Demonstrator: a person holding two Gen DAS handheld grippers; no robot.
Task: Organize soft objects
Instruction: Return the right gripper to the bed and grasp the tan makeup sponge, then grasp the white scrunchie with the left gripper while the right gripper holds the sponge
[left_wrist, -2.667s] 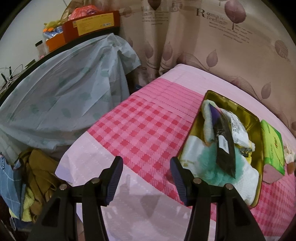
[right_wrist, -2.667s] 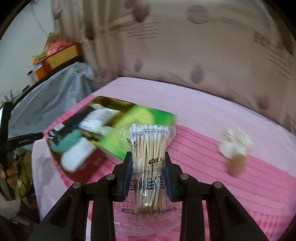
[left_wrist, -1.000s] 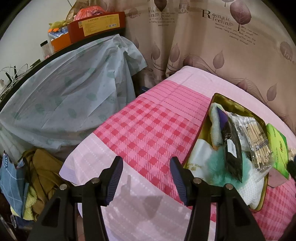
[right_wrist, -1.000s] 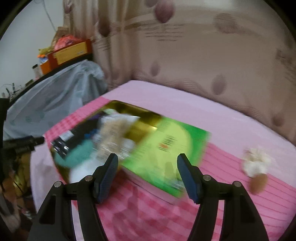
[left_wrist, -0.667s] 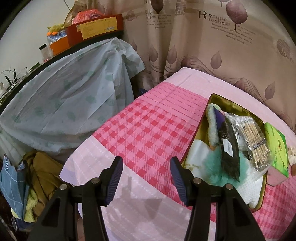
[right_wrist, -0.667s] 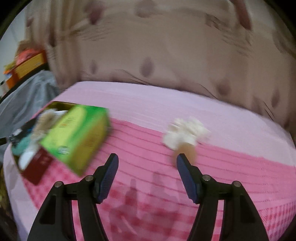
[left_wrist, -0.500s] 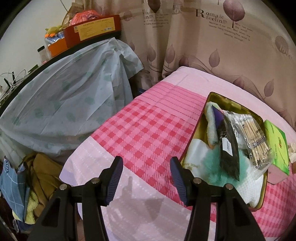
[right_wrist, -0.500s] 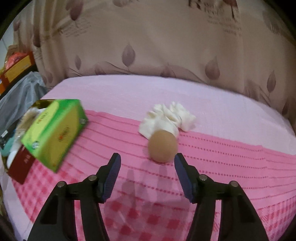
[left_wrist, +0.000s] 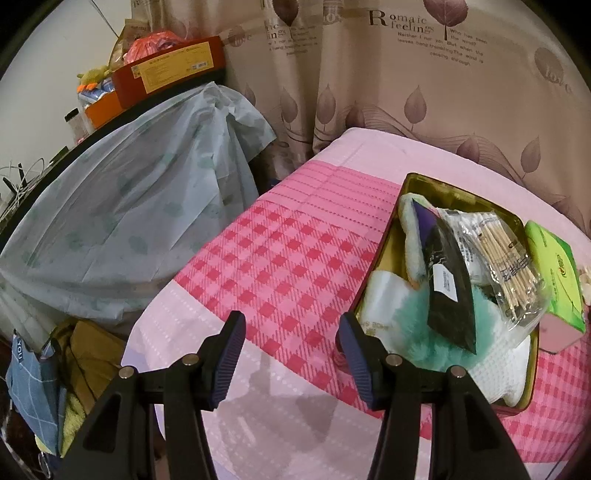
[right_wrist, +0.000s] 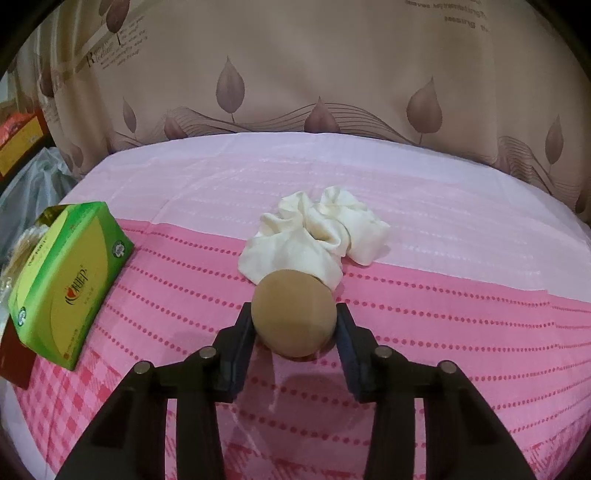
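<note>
Our right hand-held gripper (right_wrist: 294, 328) is closing its jaws around a tan ball (right_wrist: 294, 314) on the pink cloth (right_wrist: 443, 314), beside a cream scrunchie (right_wrist: 314, 236). Only our left hand-held gripper (left_wrist: 291, 347), open and empty, sees the gold tin (left_wrist: 436, 186), cotton swabs (left_wrist: 506, 266) and curtain (left_wrist: 406, 66) reading "Romatic feeling".

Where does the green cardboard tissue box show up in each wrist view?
Left wrist: green cardboard tissue box at the far right edge, beside the gold metal tray.
Right wrist: the box at the left, on the pink checked cloth, left of the tan ball.
Shared landmark: leaf-print curtain behind the table.
</note>
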